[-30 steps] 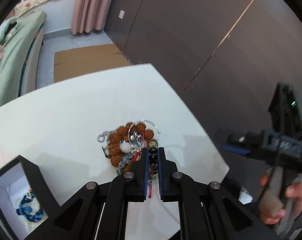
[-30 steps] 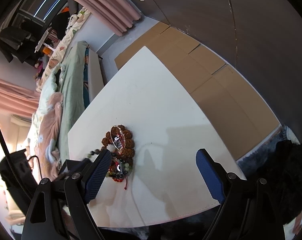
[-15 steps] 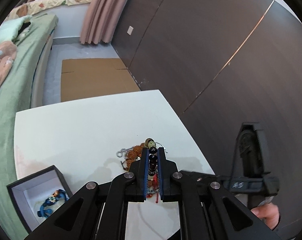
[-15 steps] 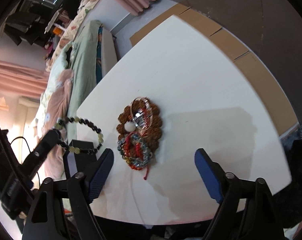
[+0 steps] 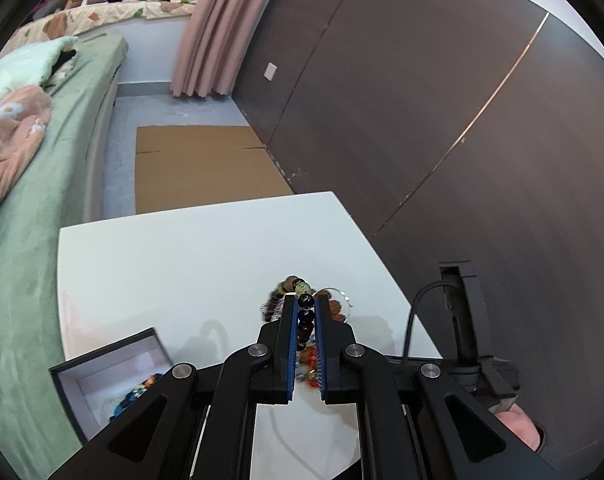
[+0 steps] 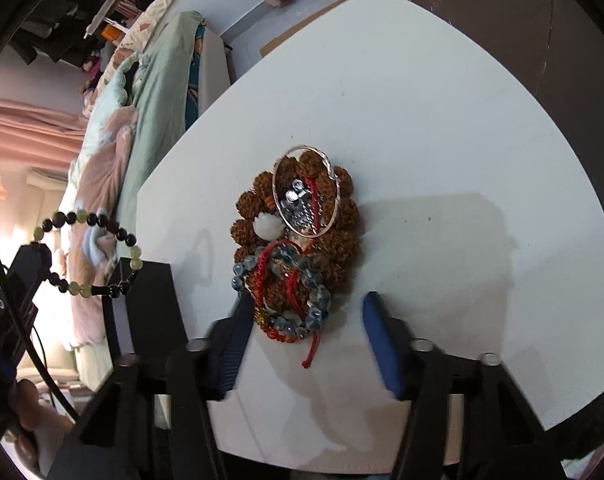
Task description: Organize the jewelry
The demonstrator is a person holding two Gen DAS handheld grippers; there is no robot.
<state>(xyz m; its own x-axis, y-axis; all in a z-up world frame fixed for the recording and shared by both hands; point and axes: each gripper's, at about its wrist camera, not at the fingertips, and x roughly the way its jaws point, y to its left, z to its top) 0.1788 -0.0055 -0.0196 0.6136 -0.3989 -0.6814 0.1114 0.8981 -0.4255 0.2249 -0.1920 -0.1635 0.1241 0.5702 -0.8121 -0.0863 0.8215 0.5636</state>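
I've lifted the bracelet (image 5: 305,316), left gripper (image 5: 305,300) clamped on its beads; right gripper (image 6: 302,320) closing around the limp, tangly pile (image 6: 298,240), grabbing 1 strand.

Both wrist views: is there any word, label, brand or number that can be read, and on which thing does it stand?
None can be read.
The jewelry box, the white table and the bead bracelet in the left gripper show no text.

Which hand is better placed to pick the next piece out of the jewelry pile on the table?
Right. The right gripper hangs over the jewelry pile, jaws closing around its near end, while the left gripper is shut on the beaded bracelet.
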